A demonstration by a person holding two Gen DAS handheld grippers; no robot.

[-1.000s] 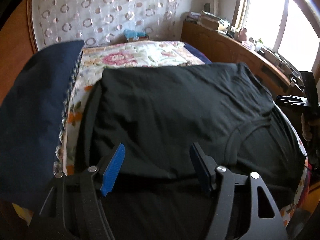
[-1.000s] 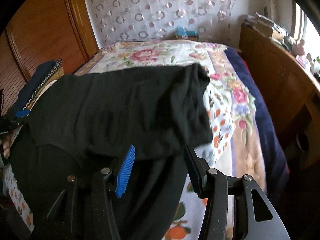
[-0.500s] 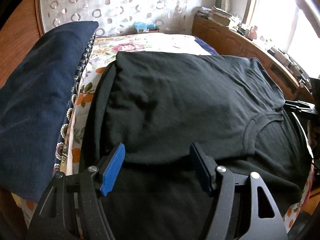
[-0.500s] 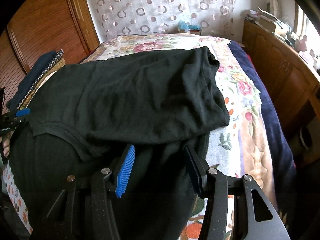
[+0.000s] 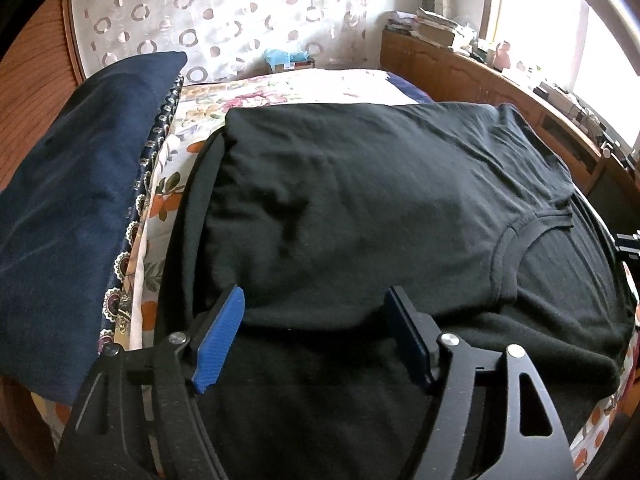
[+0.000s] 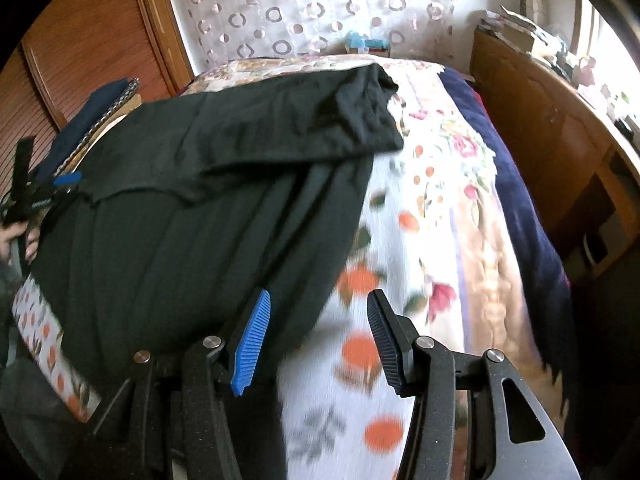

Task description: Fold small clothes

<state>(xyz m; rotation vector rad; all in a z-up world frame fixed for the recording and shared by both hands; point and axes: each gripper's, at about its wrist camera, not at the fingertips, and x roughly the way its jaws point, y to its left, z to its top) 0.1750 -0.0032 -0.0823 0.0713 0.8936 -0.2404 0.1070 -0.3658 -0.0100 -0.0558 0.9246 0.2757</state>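
- Setting: a bedroom. A bed with a floral bedspread (image 6: 420, 200) runs toward a curtain with a ring pattern (image 5: 224, 12); a wooden cabinet (image 6: 540, 128) stands along the right side under a bright window.
- Work item: a black T-shirt (image 5: 360, 208) lies spread on the near part of the bedspread, one half folded back over the other, so its collar (image 5: 516, 236) lies on top at the right.
- Handling (judgement): thin knit fabric, light, limp and easily creased. It will sag from any grip point and drag its lower layer along. Take hold at a hem, a corner or the folded edge, pinching both layers together.
- Left gripper (image 5: 316, 336): jaws wide, having just been opening, nothing clamped; it hovers over the shirt's near edge.
- Right gripper (image 6: 318, 338): jaws partly apart, having just been closing, with no cloth pressed between the pads; the shirt's right edge lies just beside its left pad.
- Left wrist view only: a dark blue folded textile (image 5: 76, 208) at the left of the bed, and the collar.
- Right wrist view only: the shirt's folded-over corner (image 6: 376, 120) at the far right, the bare bedspread beyond the shirt, and the person's hand (image 6: 16, 236) on the left gripper's handle.
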